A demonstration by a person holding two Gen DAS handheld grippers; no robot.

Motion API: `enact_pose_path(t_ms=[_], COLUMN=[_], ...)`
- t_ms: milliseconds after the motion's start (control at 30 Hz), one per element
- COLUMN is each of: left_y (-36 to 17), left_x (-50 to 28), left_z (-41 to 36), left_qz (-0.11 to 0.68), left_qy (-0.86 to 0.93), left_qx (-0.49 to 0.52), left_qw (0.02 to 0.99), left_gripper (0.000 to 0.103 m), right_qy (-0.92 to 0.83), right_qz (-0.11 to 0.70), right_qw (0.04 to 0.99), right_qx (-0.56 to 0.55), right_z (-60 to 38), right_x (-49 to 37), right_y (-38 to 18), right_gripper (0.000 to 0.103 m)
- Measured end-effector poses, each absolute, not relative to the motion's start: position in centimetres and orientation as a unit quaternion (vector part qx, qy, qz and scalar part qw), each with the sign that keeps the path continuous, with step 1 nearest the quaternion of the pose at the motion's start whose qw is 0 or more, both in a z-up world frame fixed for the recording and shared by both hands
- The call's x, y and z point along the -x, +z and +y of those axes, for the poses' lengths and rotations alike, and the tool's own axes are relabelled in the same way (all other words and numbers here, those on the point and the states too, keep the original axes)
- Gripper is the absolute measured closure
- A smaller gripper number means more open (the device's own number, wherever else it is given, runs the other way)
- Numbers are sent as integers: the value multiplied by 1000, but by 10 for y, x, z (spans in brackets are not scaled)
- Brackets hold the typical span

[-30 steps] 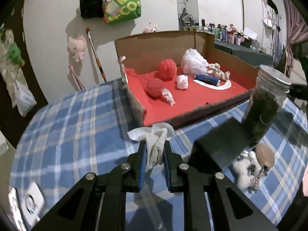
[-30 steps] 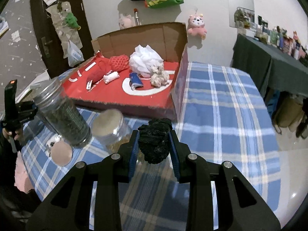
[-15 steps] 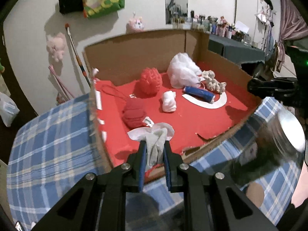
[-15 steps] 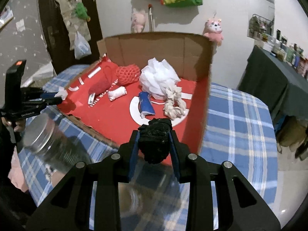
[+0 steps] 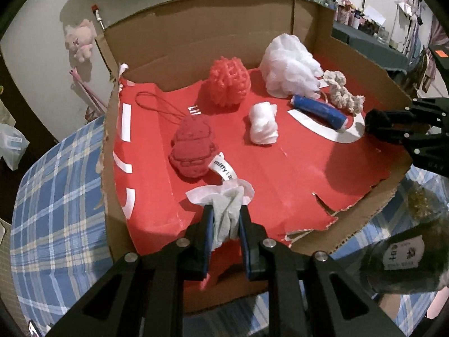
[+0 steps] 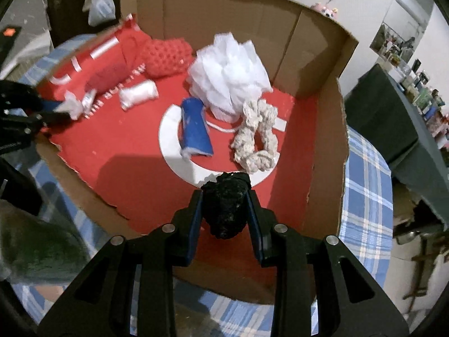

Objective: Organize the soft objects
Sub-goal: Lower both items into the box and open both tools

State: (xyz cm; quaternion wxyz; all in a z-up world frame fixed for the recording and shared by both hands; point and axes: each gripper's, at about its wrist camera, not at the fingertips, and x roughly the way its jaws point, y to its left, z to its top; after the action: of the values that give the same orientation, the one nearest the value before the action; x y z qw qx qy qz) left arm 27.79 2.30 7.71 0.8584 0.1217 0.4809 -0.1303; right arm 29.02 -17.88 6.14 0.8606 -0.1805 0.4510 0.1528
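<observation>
White crumpled cloth (image 5: pixel 227 213) sits clamped in the left tongs (image 5: pixel 226 224) over the cardboard box (image 5: pixel 196 25), where 6 soft things already lie. Right view: right tongs (image 6: pixel 224 210) clamp a black fuzzy lump (image 6: pixel 226 207) above the box floor; both await release.

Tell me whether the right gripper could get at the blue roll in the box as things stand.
Probably not yet: the right gripper is shut on a black fuzzy clump, so its jaws are taken. The path itself looks free, since the blue roll lies uncovered on the box floor just ahead.
</observation>
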Motion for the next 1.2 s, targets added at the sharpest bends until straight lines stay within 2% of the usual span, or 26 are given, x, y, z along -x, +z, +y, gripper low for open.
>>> enact_pose_path(t_ms=[333,633,733,800,867,967,1100,1200], left_y=[76,76,78,80,83,96,118,136], left_x=[-279,-279,-278,-276,-274,-264,-249,-234], left_z=[22,17,17,16,15,16,20,23], left_qz=[485,488,485,482,474,446,418,397], left_qy=[-128,-137,-141,-143,-143,-134,-136,-138], left_qx=[-130,-131,-131,-132,-135,-136,-123,-108], left_qw=[856,852,853,855,858,874,890,901], left_gripper=[83,74,68,62,57,32,29,22], right_qy=[144,142,144,153,167,155,149,142], right_qz=[457,461,462,464,463,445,433,418], right_qw=[852,850,850,848,847,856,868,878], right_qx=[211,211,209,203,202,214,191,183], right_z=[-174,-173,-172,-171,-166,-161,-168,-174], right_x=[-294,-297,-297,-297,-294,-289,-283,-273], right_y=[55,56,55,56,57,65,83,100], right_gripper=[74,73,71,54,48,40,39,33])
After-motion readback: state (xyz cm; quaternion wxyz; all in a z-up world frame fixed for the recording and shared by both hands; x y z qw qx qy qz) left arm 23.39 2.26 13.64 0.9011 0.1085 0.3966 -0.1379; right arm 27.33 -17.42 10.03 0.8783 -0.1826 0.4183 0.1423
